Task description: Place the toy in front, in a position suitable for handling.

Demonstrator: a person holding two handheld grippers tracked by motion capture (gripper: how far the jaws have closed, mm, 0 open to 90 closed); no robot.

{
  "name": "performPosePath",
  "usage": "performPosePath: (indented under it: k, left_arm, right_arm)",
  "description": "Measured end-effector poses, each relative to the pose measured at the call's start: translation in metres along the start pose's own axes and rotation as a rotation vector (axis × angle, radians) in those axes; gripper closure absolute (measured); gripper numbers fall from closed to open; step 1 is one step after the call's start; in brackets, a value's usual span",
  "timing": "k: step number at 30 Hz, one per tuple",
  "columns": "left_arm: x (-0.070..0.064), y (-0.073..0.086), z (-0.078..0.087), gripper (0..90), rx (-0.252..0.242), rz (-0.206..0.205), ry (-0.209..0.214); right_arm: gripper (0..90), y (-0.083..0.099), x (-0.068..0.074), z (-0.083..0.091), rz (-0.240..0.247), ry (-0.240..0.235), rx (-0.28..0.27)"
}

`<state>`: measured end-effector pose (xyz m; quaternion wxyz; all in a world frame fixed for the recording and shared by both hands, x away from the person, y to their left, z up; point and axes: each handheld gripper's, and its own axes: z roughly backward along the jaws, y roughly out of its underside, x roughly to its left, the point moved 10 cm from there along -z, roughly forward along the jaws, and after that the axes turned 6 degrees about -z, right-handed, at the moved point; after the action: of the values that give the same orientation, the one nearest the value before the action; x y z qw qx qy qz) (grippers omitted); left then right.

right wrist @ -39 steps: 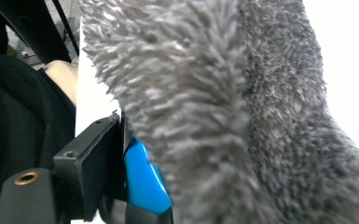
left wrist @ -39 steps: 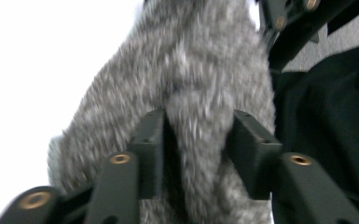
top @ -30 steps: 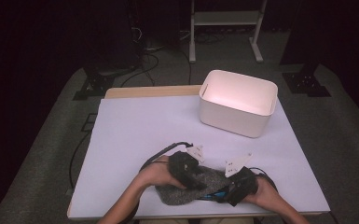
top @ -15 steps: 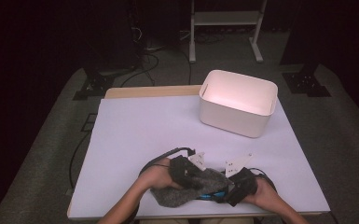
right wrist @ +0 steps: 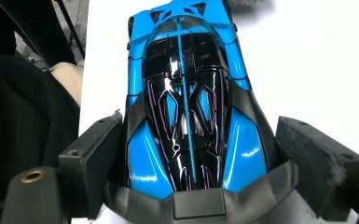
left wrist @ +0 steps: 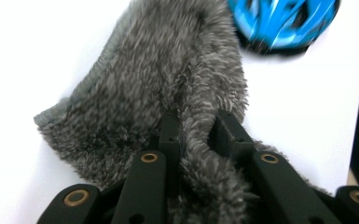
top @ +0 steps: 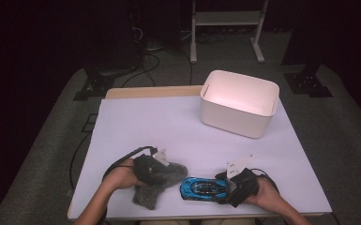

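1. Setting: white tabletop (top: 169, 126) in a dark room, grey floor around it, a white frame stand (top: 225, 18) at the back.
2. Blue toy car (top: 202, 188), black roof and rear wing, lies on the near part of the tabletop, just ahead of the right gripper (top: 232, 187). In the right gripper view the car's (right wrist: 189, 107) tail sits between the two padded jaws; left pad looks to touch the car's flank, right pad stands a little off it. Right gripper (right wrist: 205, 163): spread around the tail, grip not closed on both sides.
3. Grey fluffy cloth (top: 161, 180) lies just beyond the car's nose, on the far side from the right gripper. Left gripper (top: 146, 168) rests on top of it.
4. Left gripper view: the left gripper (left wrist: 196, 122) is clenched on a raised fold of the cloth (left wrist: 168, 79), pile bulging between the jaws; the rest drapes flat ahead of the jaws. The car (left wrist: 284, 21) shows blurred just past the cloth's far edge.
5. White bin (top: 240, 102) stands well beyond both grippers, far right of the tabletop.
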<state>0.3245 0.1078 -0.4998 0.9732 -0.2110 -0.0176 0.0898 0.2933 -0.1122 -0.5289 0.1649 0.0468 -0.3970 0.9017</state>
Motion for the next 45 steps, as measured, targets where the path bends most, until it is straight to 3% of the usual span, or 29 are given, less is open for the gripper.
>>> performPosePath:
  k: [7,10,15,18,22,29,36,43,45]
  left_arm:
    - [0.012,0.032,0.031,74.6,-0.032,0.075,-0.058]
    - [0.018,0.046,0.043,73.8,-0.079,0.122,-0.078]
    - [0.016,0.059,0.041,71.2,-0.162,0.164,-0.083]
    - [0.014,0.061,0.039,67.4,-0.211,0.180,-0.079]
    - [0.015,0.058,0.043,60.2,-0.290,0.195,-0.080]
    - [0.016,0.053,0.048,51.6,-0.383,0.210,-0.094]
    - [0.017,0.049,0.048,43.9,-0.416,0.220,-0.106]
    - [0.020,0.048,0.051,34.6,-0.442,0.221,-0.134]
    - [0.020,0.048,0.051,27.7,-0.441,0.232,-0.150]
  right_arm:
    - [15.7,0.000,0.000,0.000,-0.002,-0.001,-0.001]
    - [15.7,0.000,0.000,0.000,-0.003,-0.001,-0.003]
    - [15.7,0.000,0.001,0.000,-0.011,0.004,0.009]
    - [15.6,-0.002,0.001,0.002,-0.027,0.002,0.007]
    - [15.5,-0.015,0.002,0.015,-0.054,-0.028,-0.061]
    - [15.5,-0.034,-0.013,0.036,-0.063,-0.004,-0.037]
    - [15.4,-0.054,-0.033,0.049,-0.078,0.024,-0.046]
    - [15.4,-0.061,-0.051,0.058,-0.090,0.053,-0.031]
    - [15.3,-0.063,-0.056,0.061,-0.091,0.064,-0.030]
